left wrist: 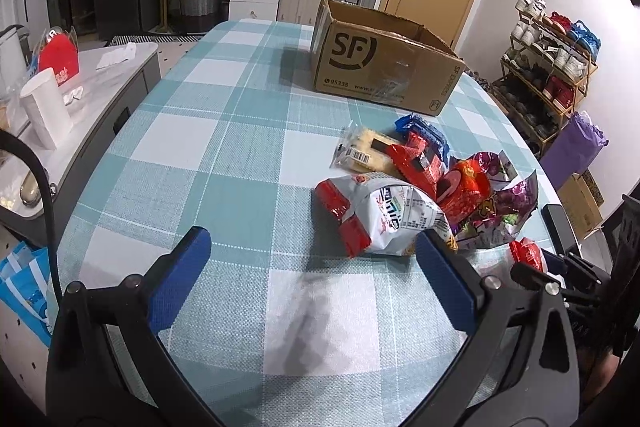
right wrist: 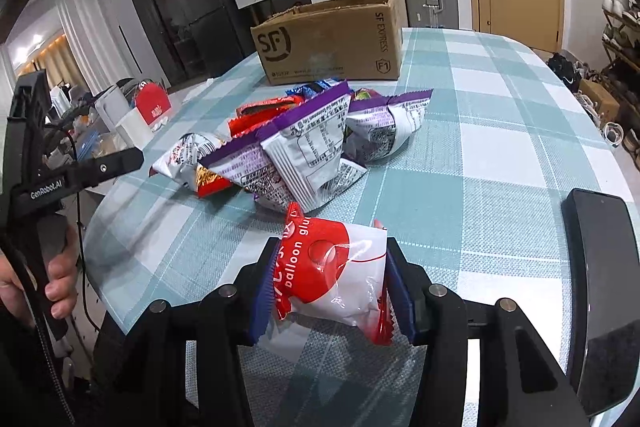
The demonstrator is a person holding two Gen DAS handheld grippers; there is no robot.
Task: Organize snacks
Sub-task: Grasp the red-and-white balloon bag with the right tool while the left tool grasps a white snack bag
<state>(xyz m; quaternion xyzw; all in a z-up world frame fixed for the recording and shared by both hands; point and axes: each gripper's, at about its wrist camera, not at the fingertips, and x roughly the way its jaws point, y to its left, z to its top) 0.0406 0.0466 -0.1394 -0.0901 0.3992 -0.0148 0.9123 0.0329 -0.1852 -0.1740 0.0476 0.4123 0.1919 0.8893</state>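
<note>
Gripping a red-and-white packet (right wrist: 334,277), the right gripper (right wrist: 334,283) holds it clamped between both blue pads (right wrist: 262,301), clear of the checked cloth (right wrist: 480,155). Packet's long axis runs along the fingers, one crimped end pointing forward toward the pile, the other back toward the camera; printed face up. Ahead of the fingertips lies the snack pile (right wrist: 304,143), purple-and-white bags foremost, red ones behind. Beyond the pile stands the carton (right wrist: 332,39), top open. A black device (right wrist: 600,291) lies right of the fingers.

Left gripper (left wrist: 314,255) is spread wide, nothing between its pads (left wrist: 180,279), held low over the cloth (left wrist: 224,163). A red-and-white bag (left wrist: 384,213) lies just beyond its right fingertip, long axis across the fingers; whether they touch cannot be told. Carton (left wrist: 376,67) stands farther ahead, right of centre.
</note>
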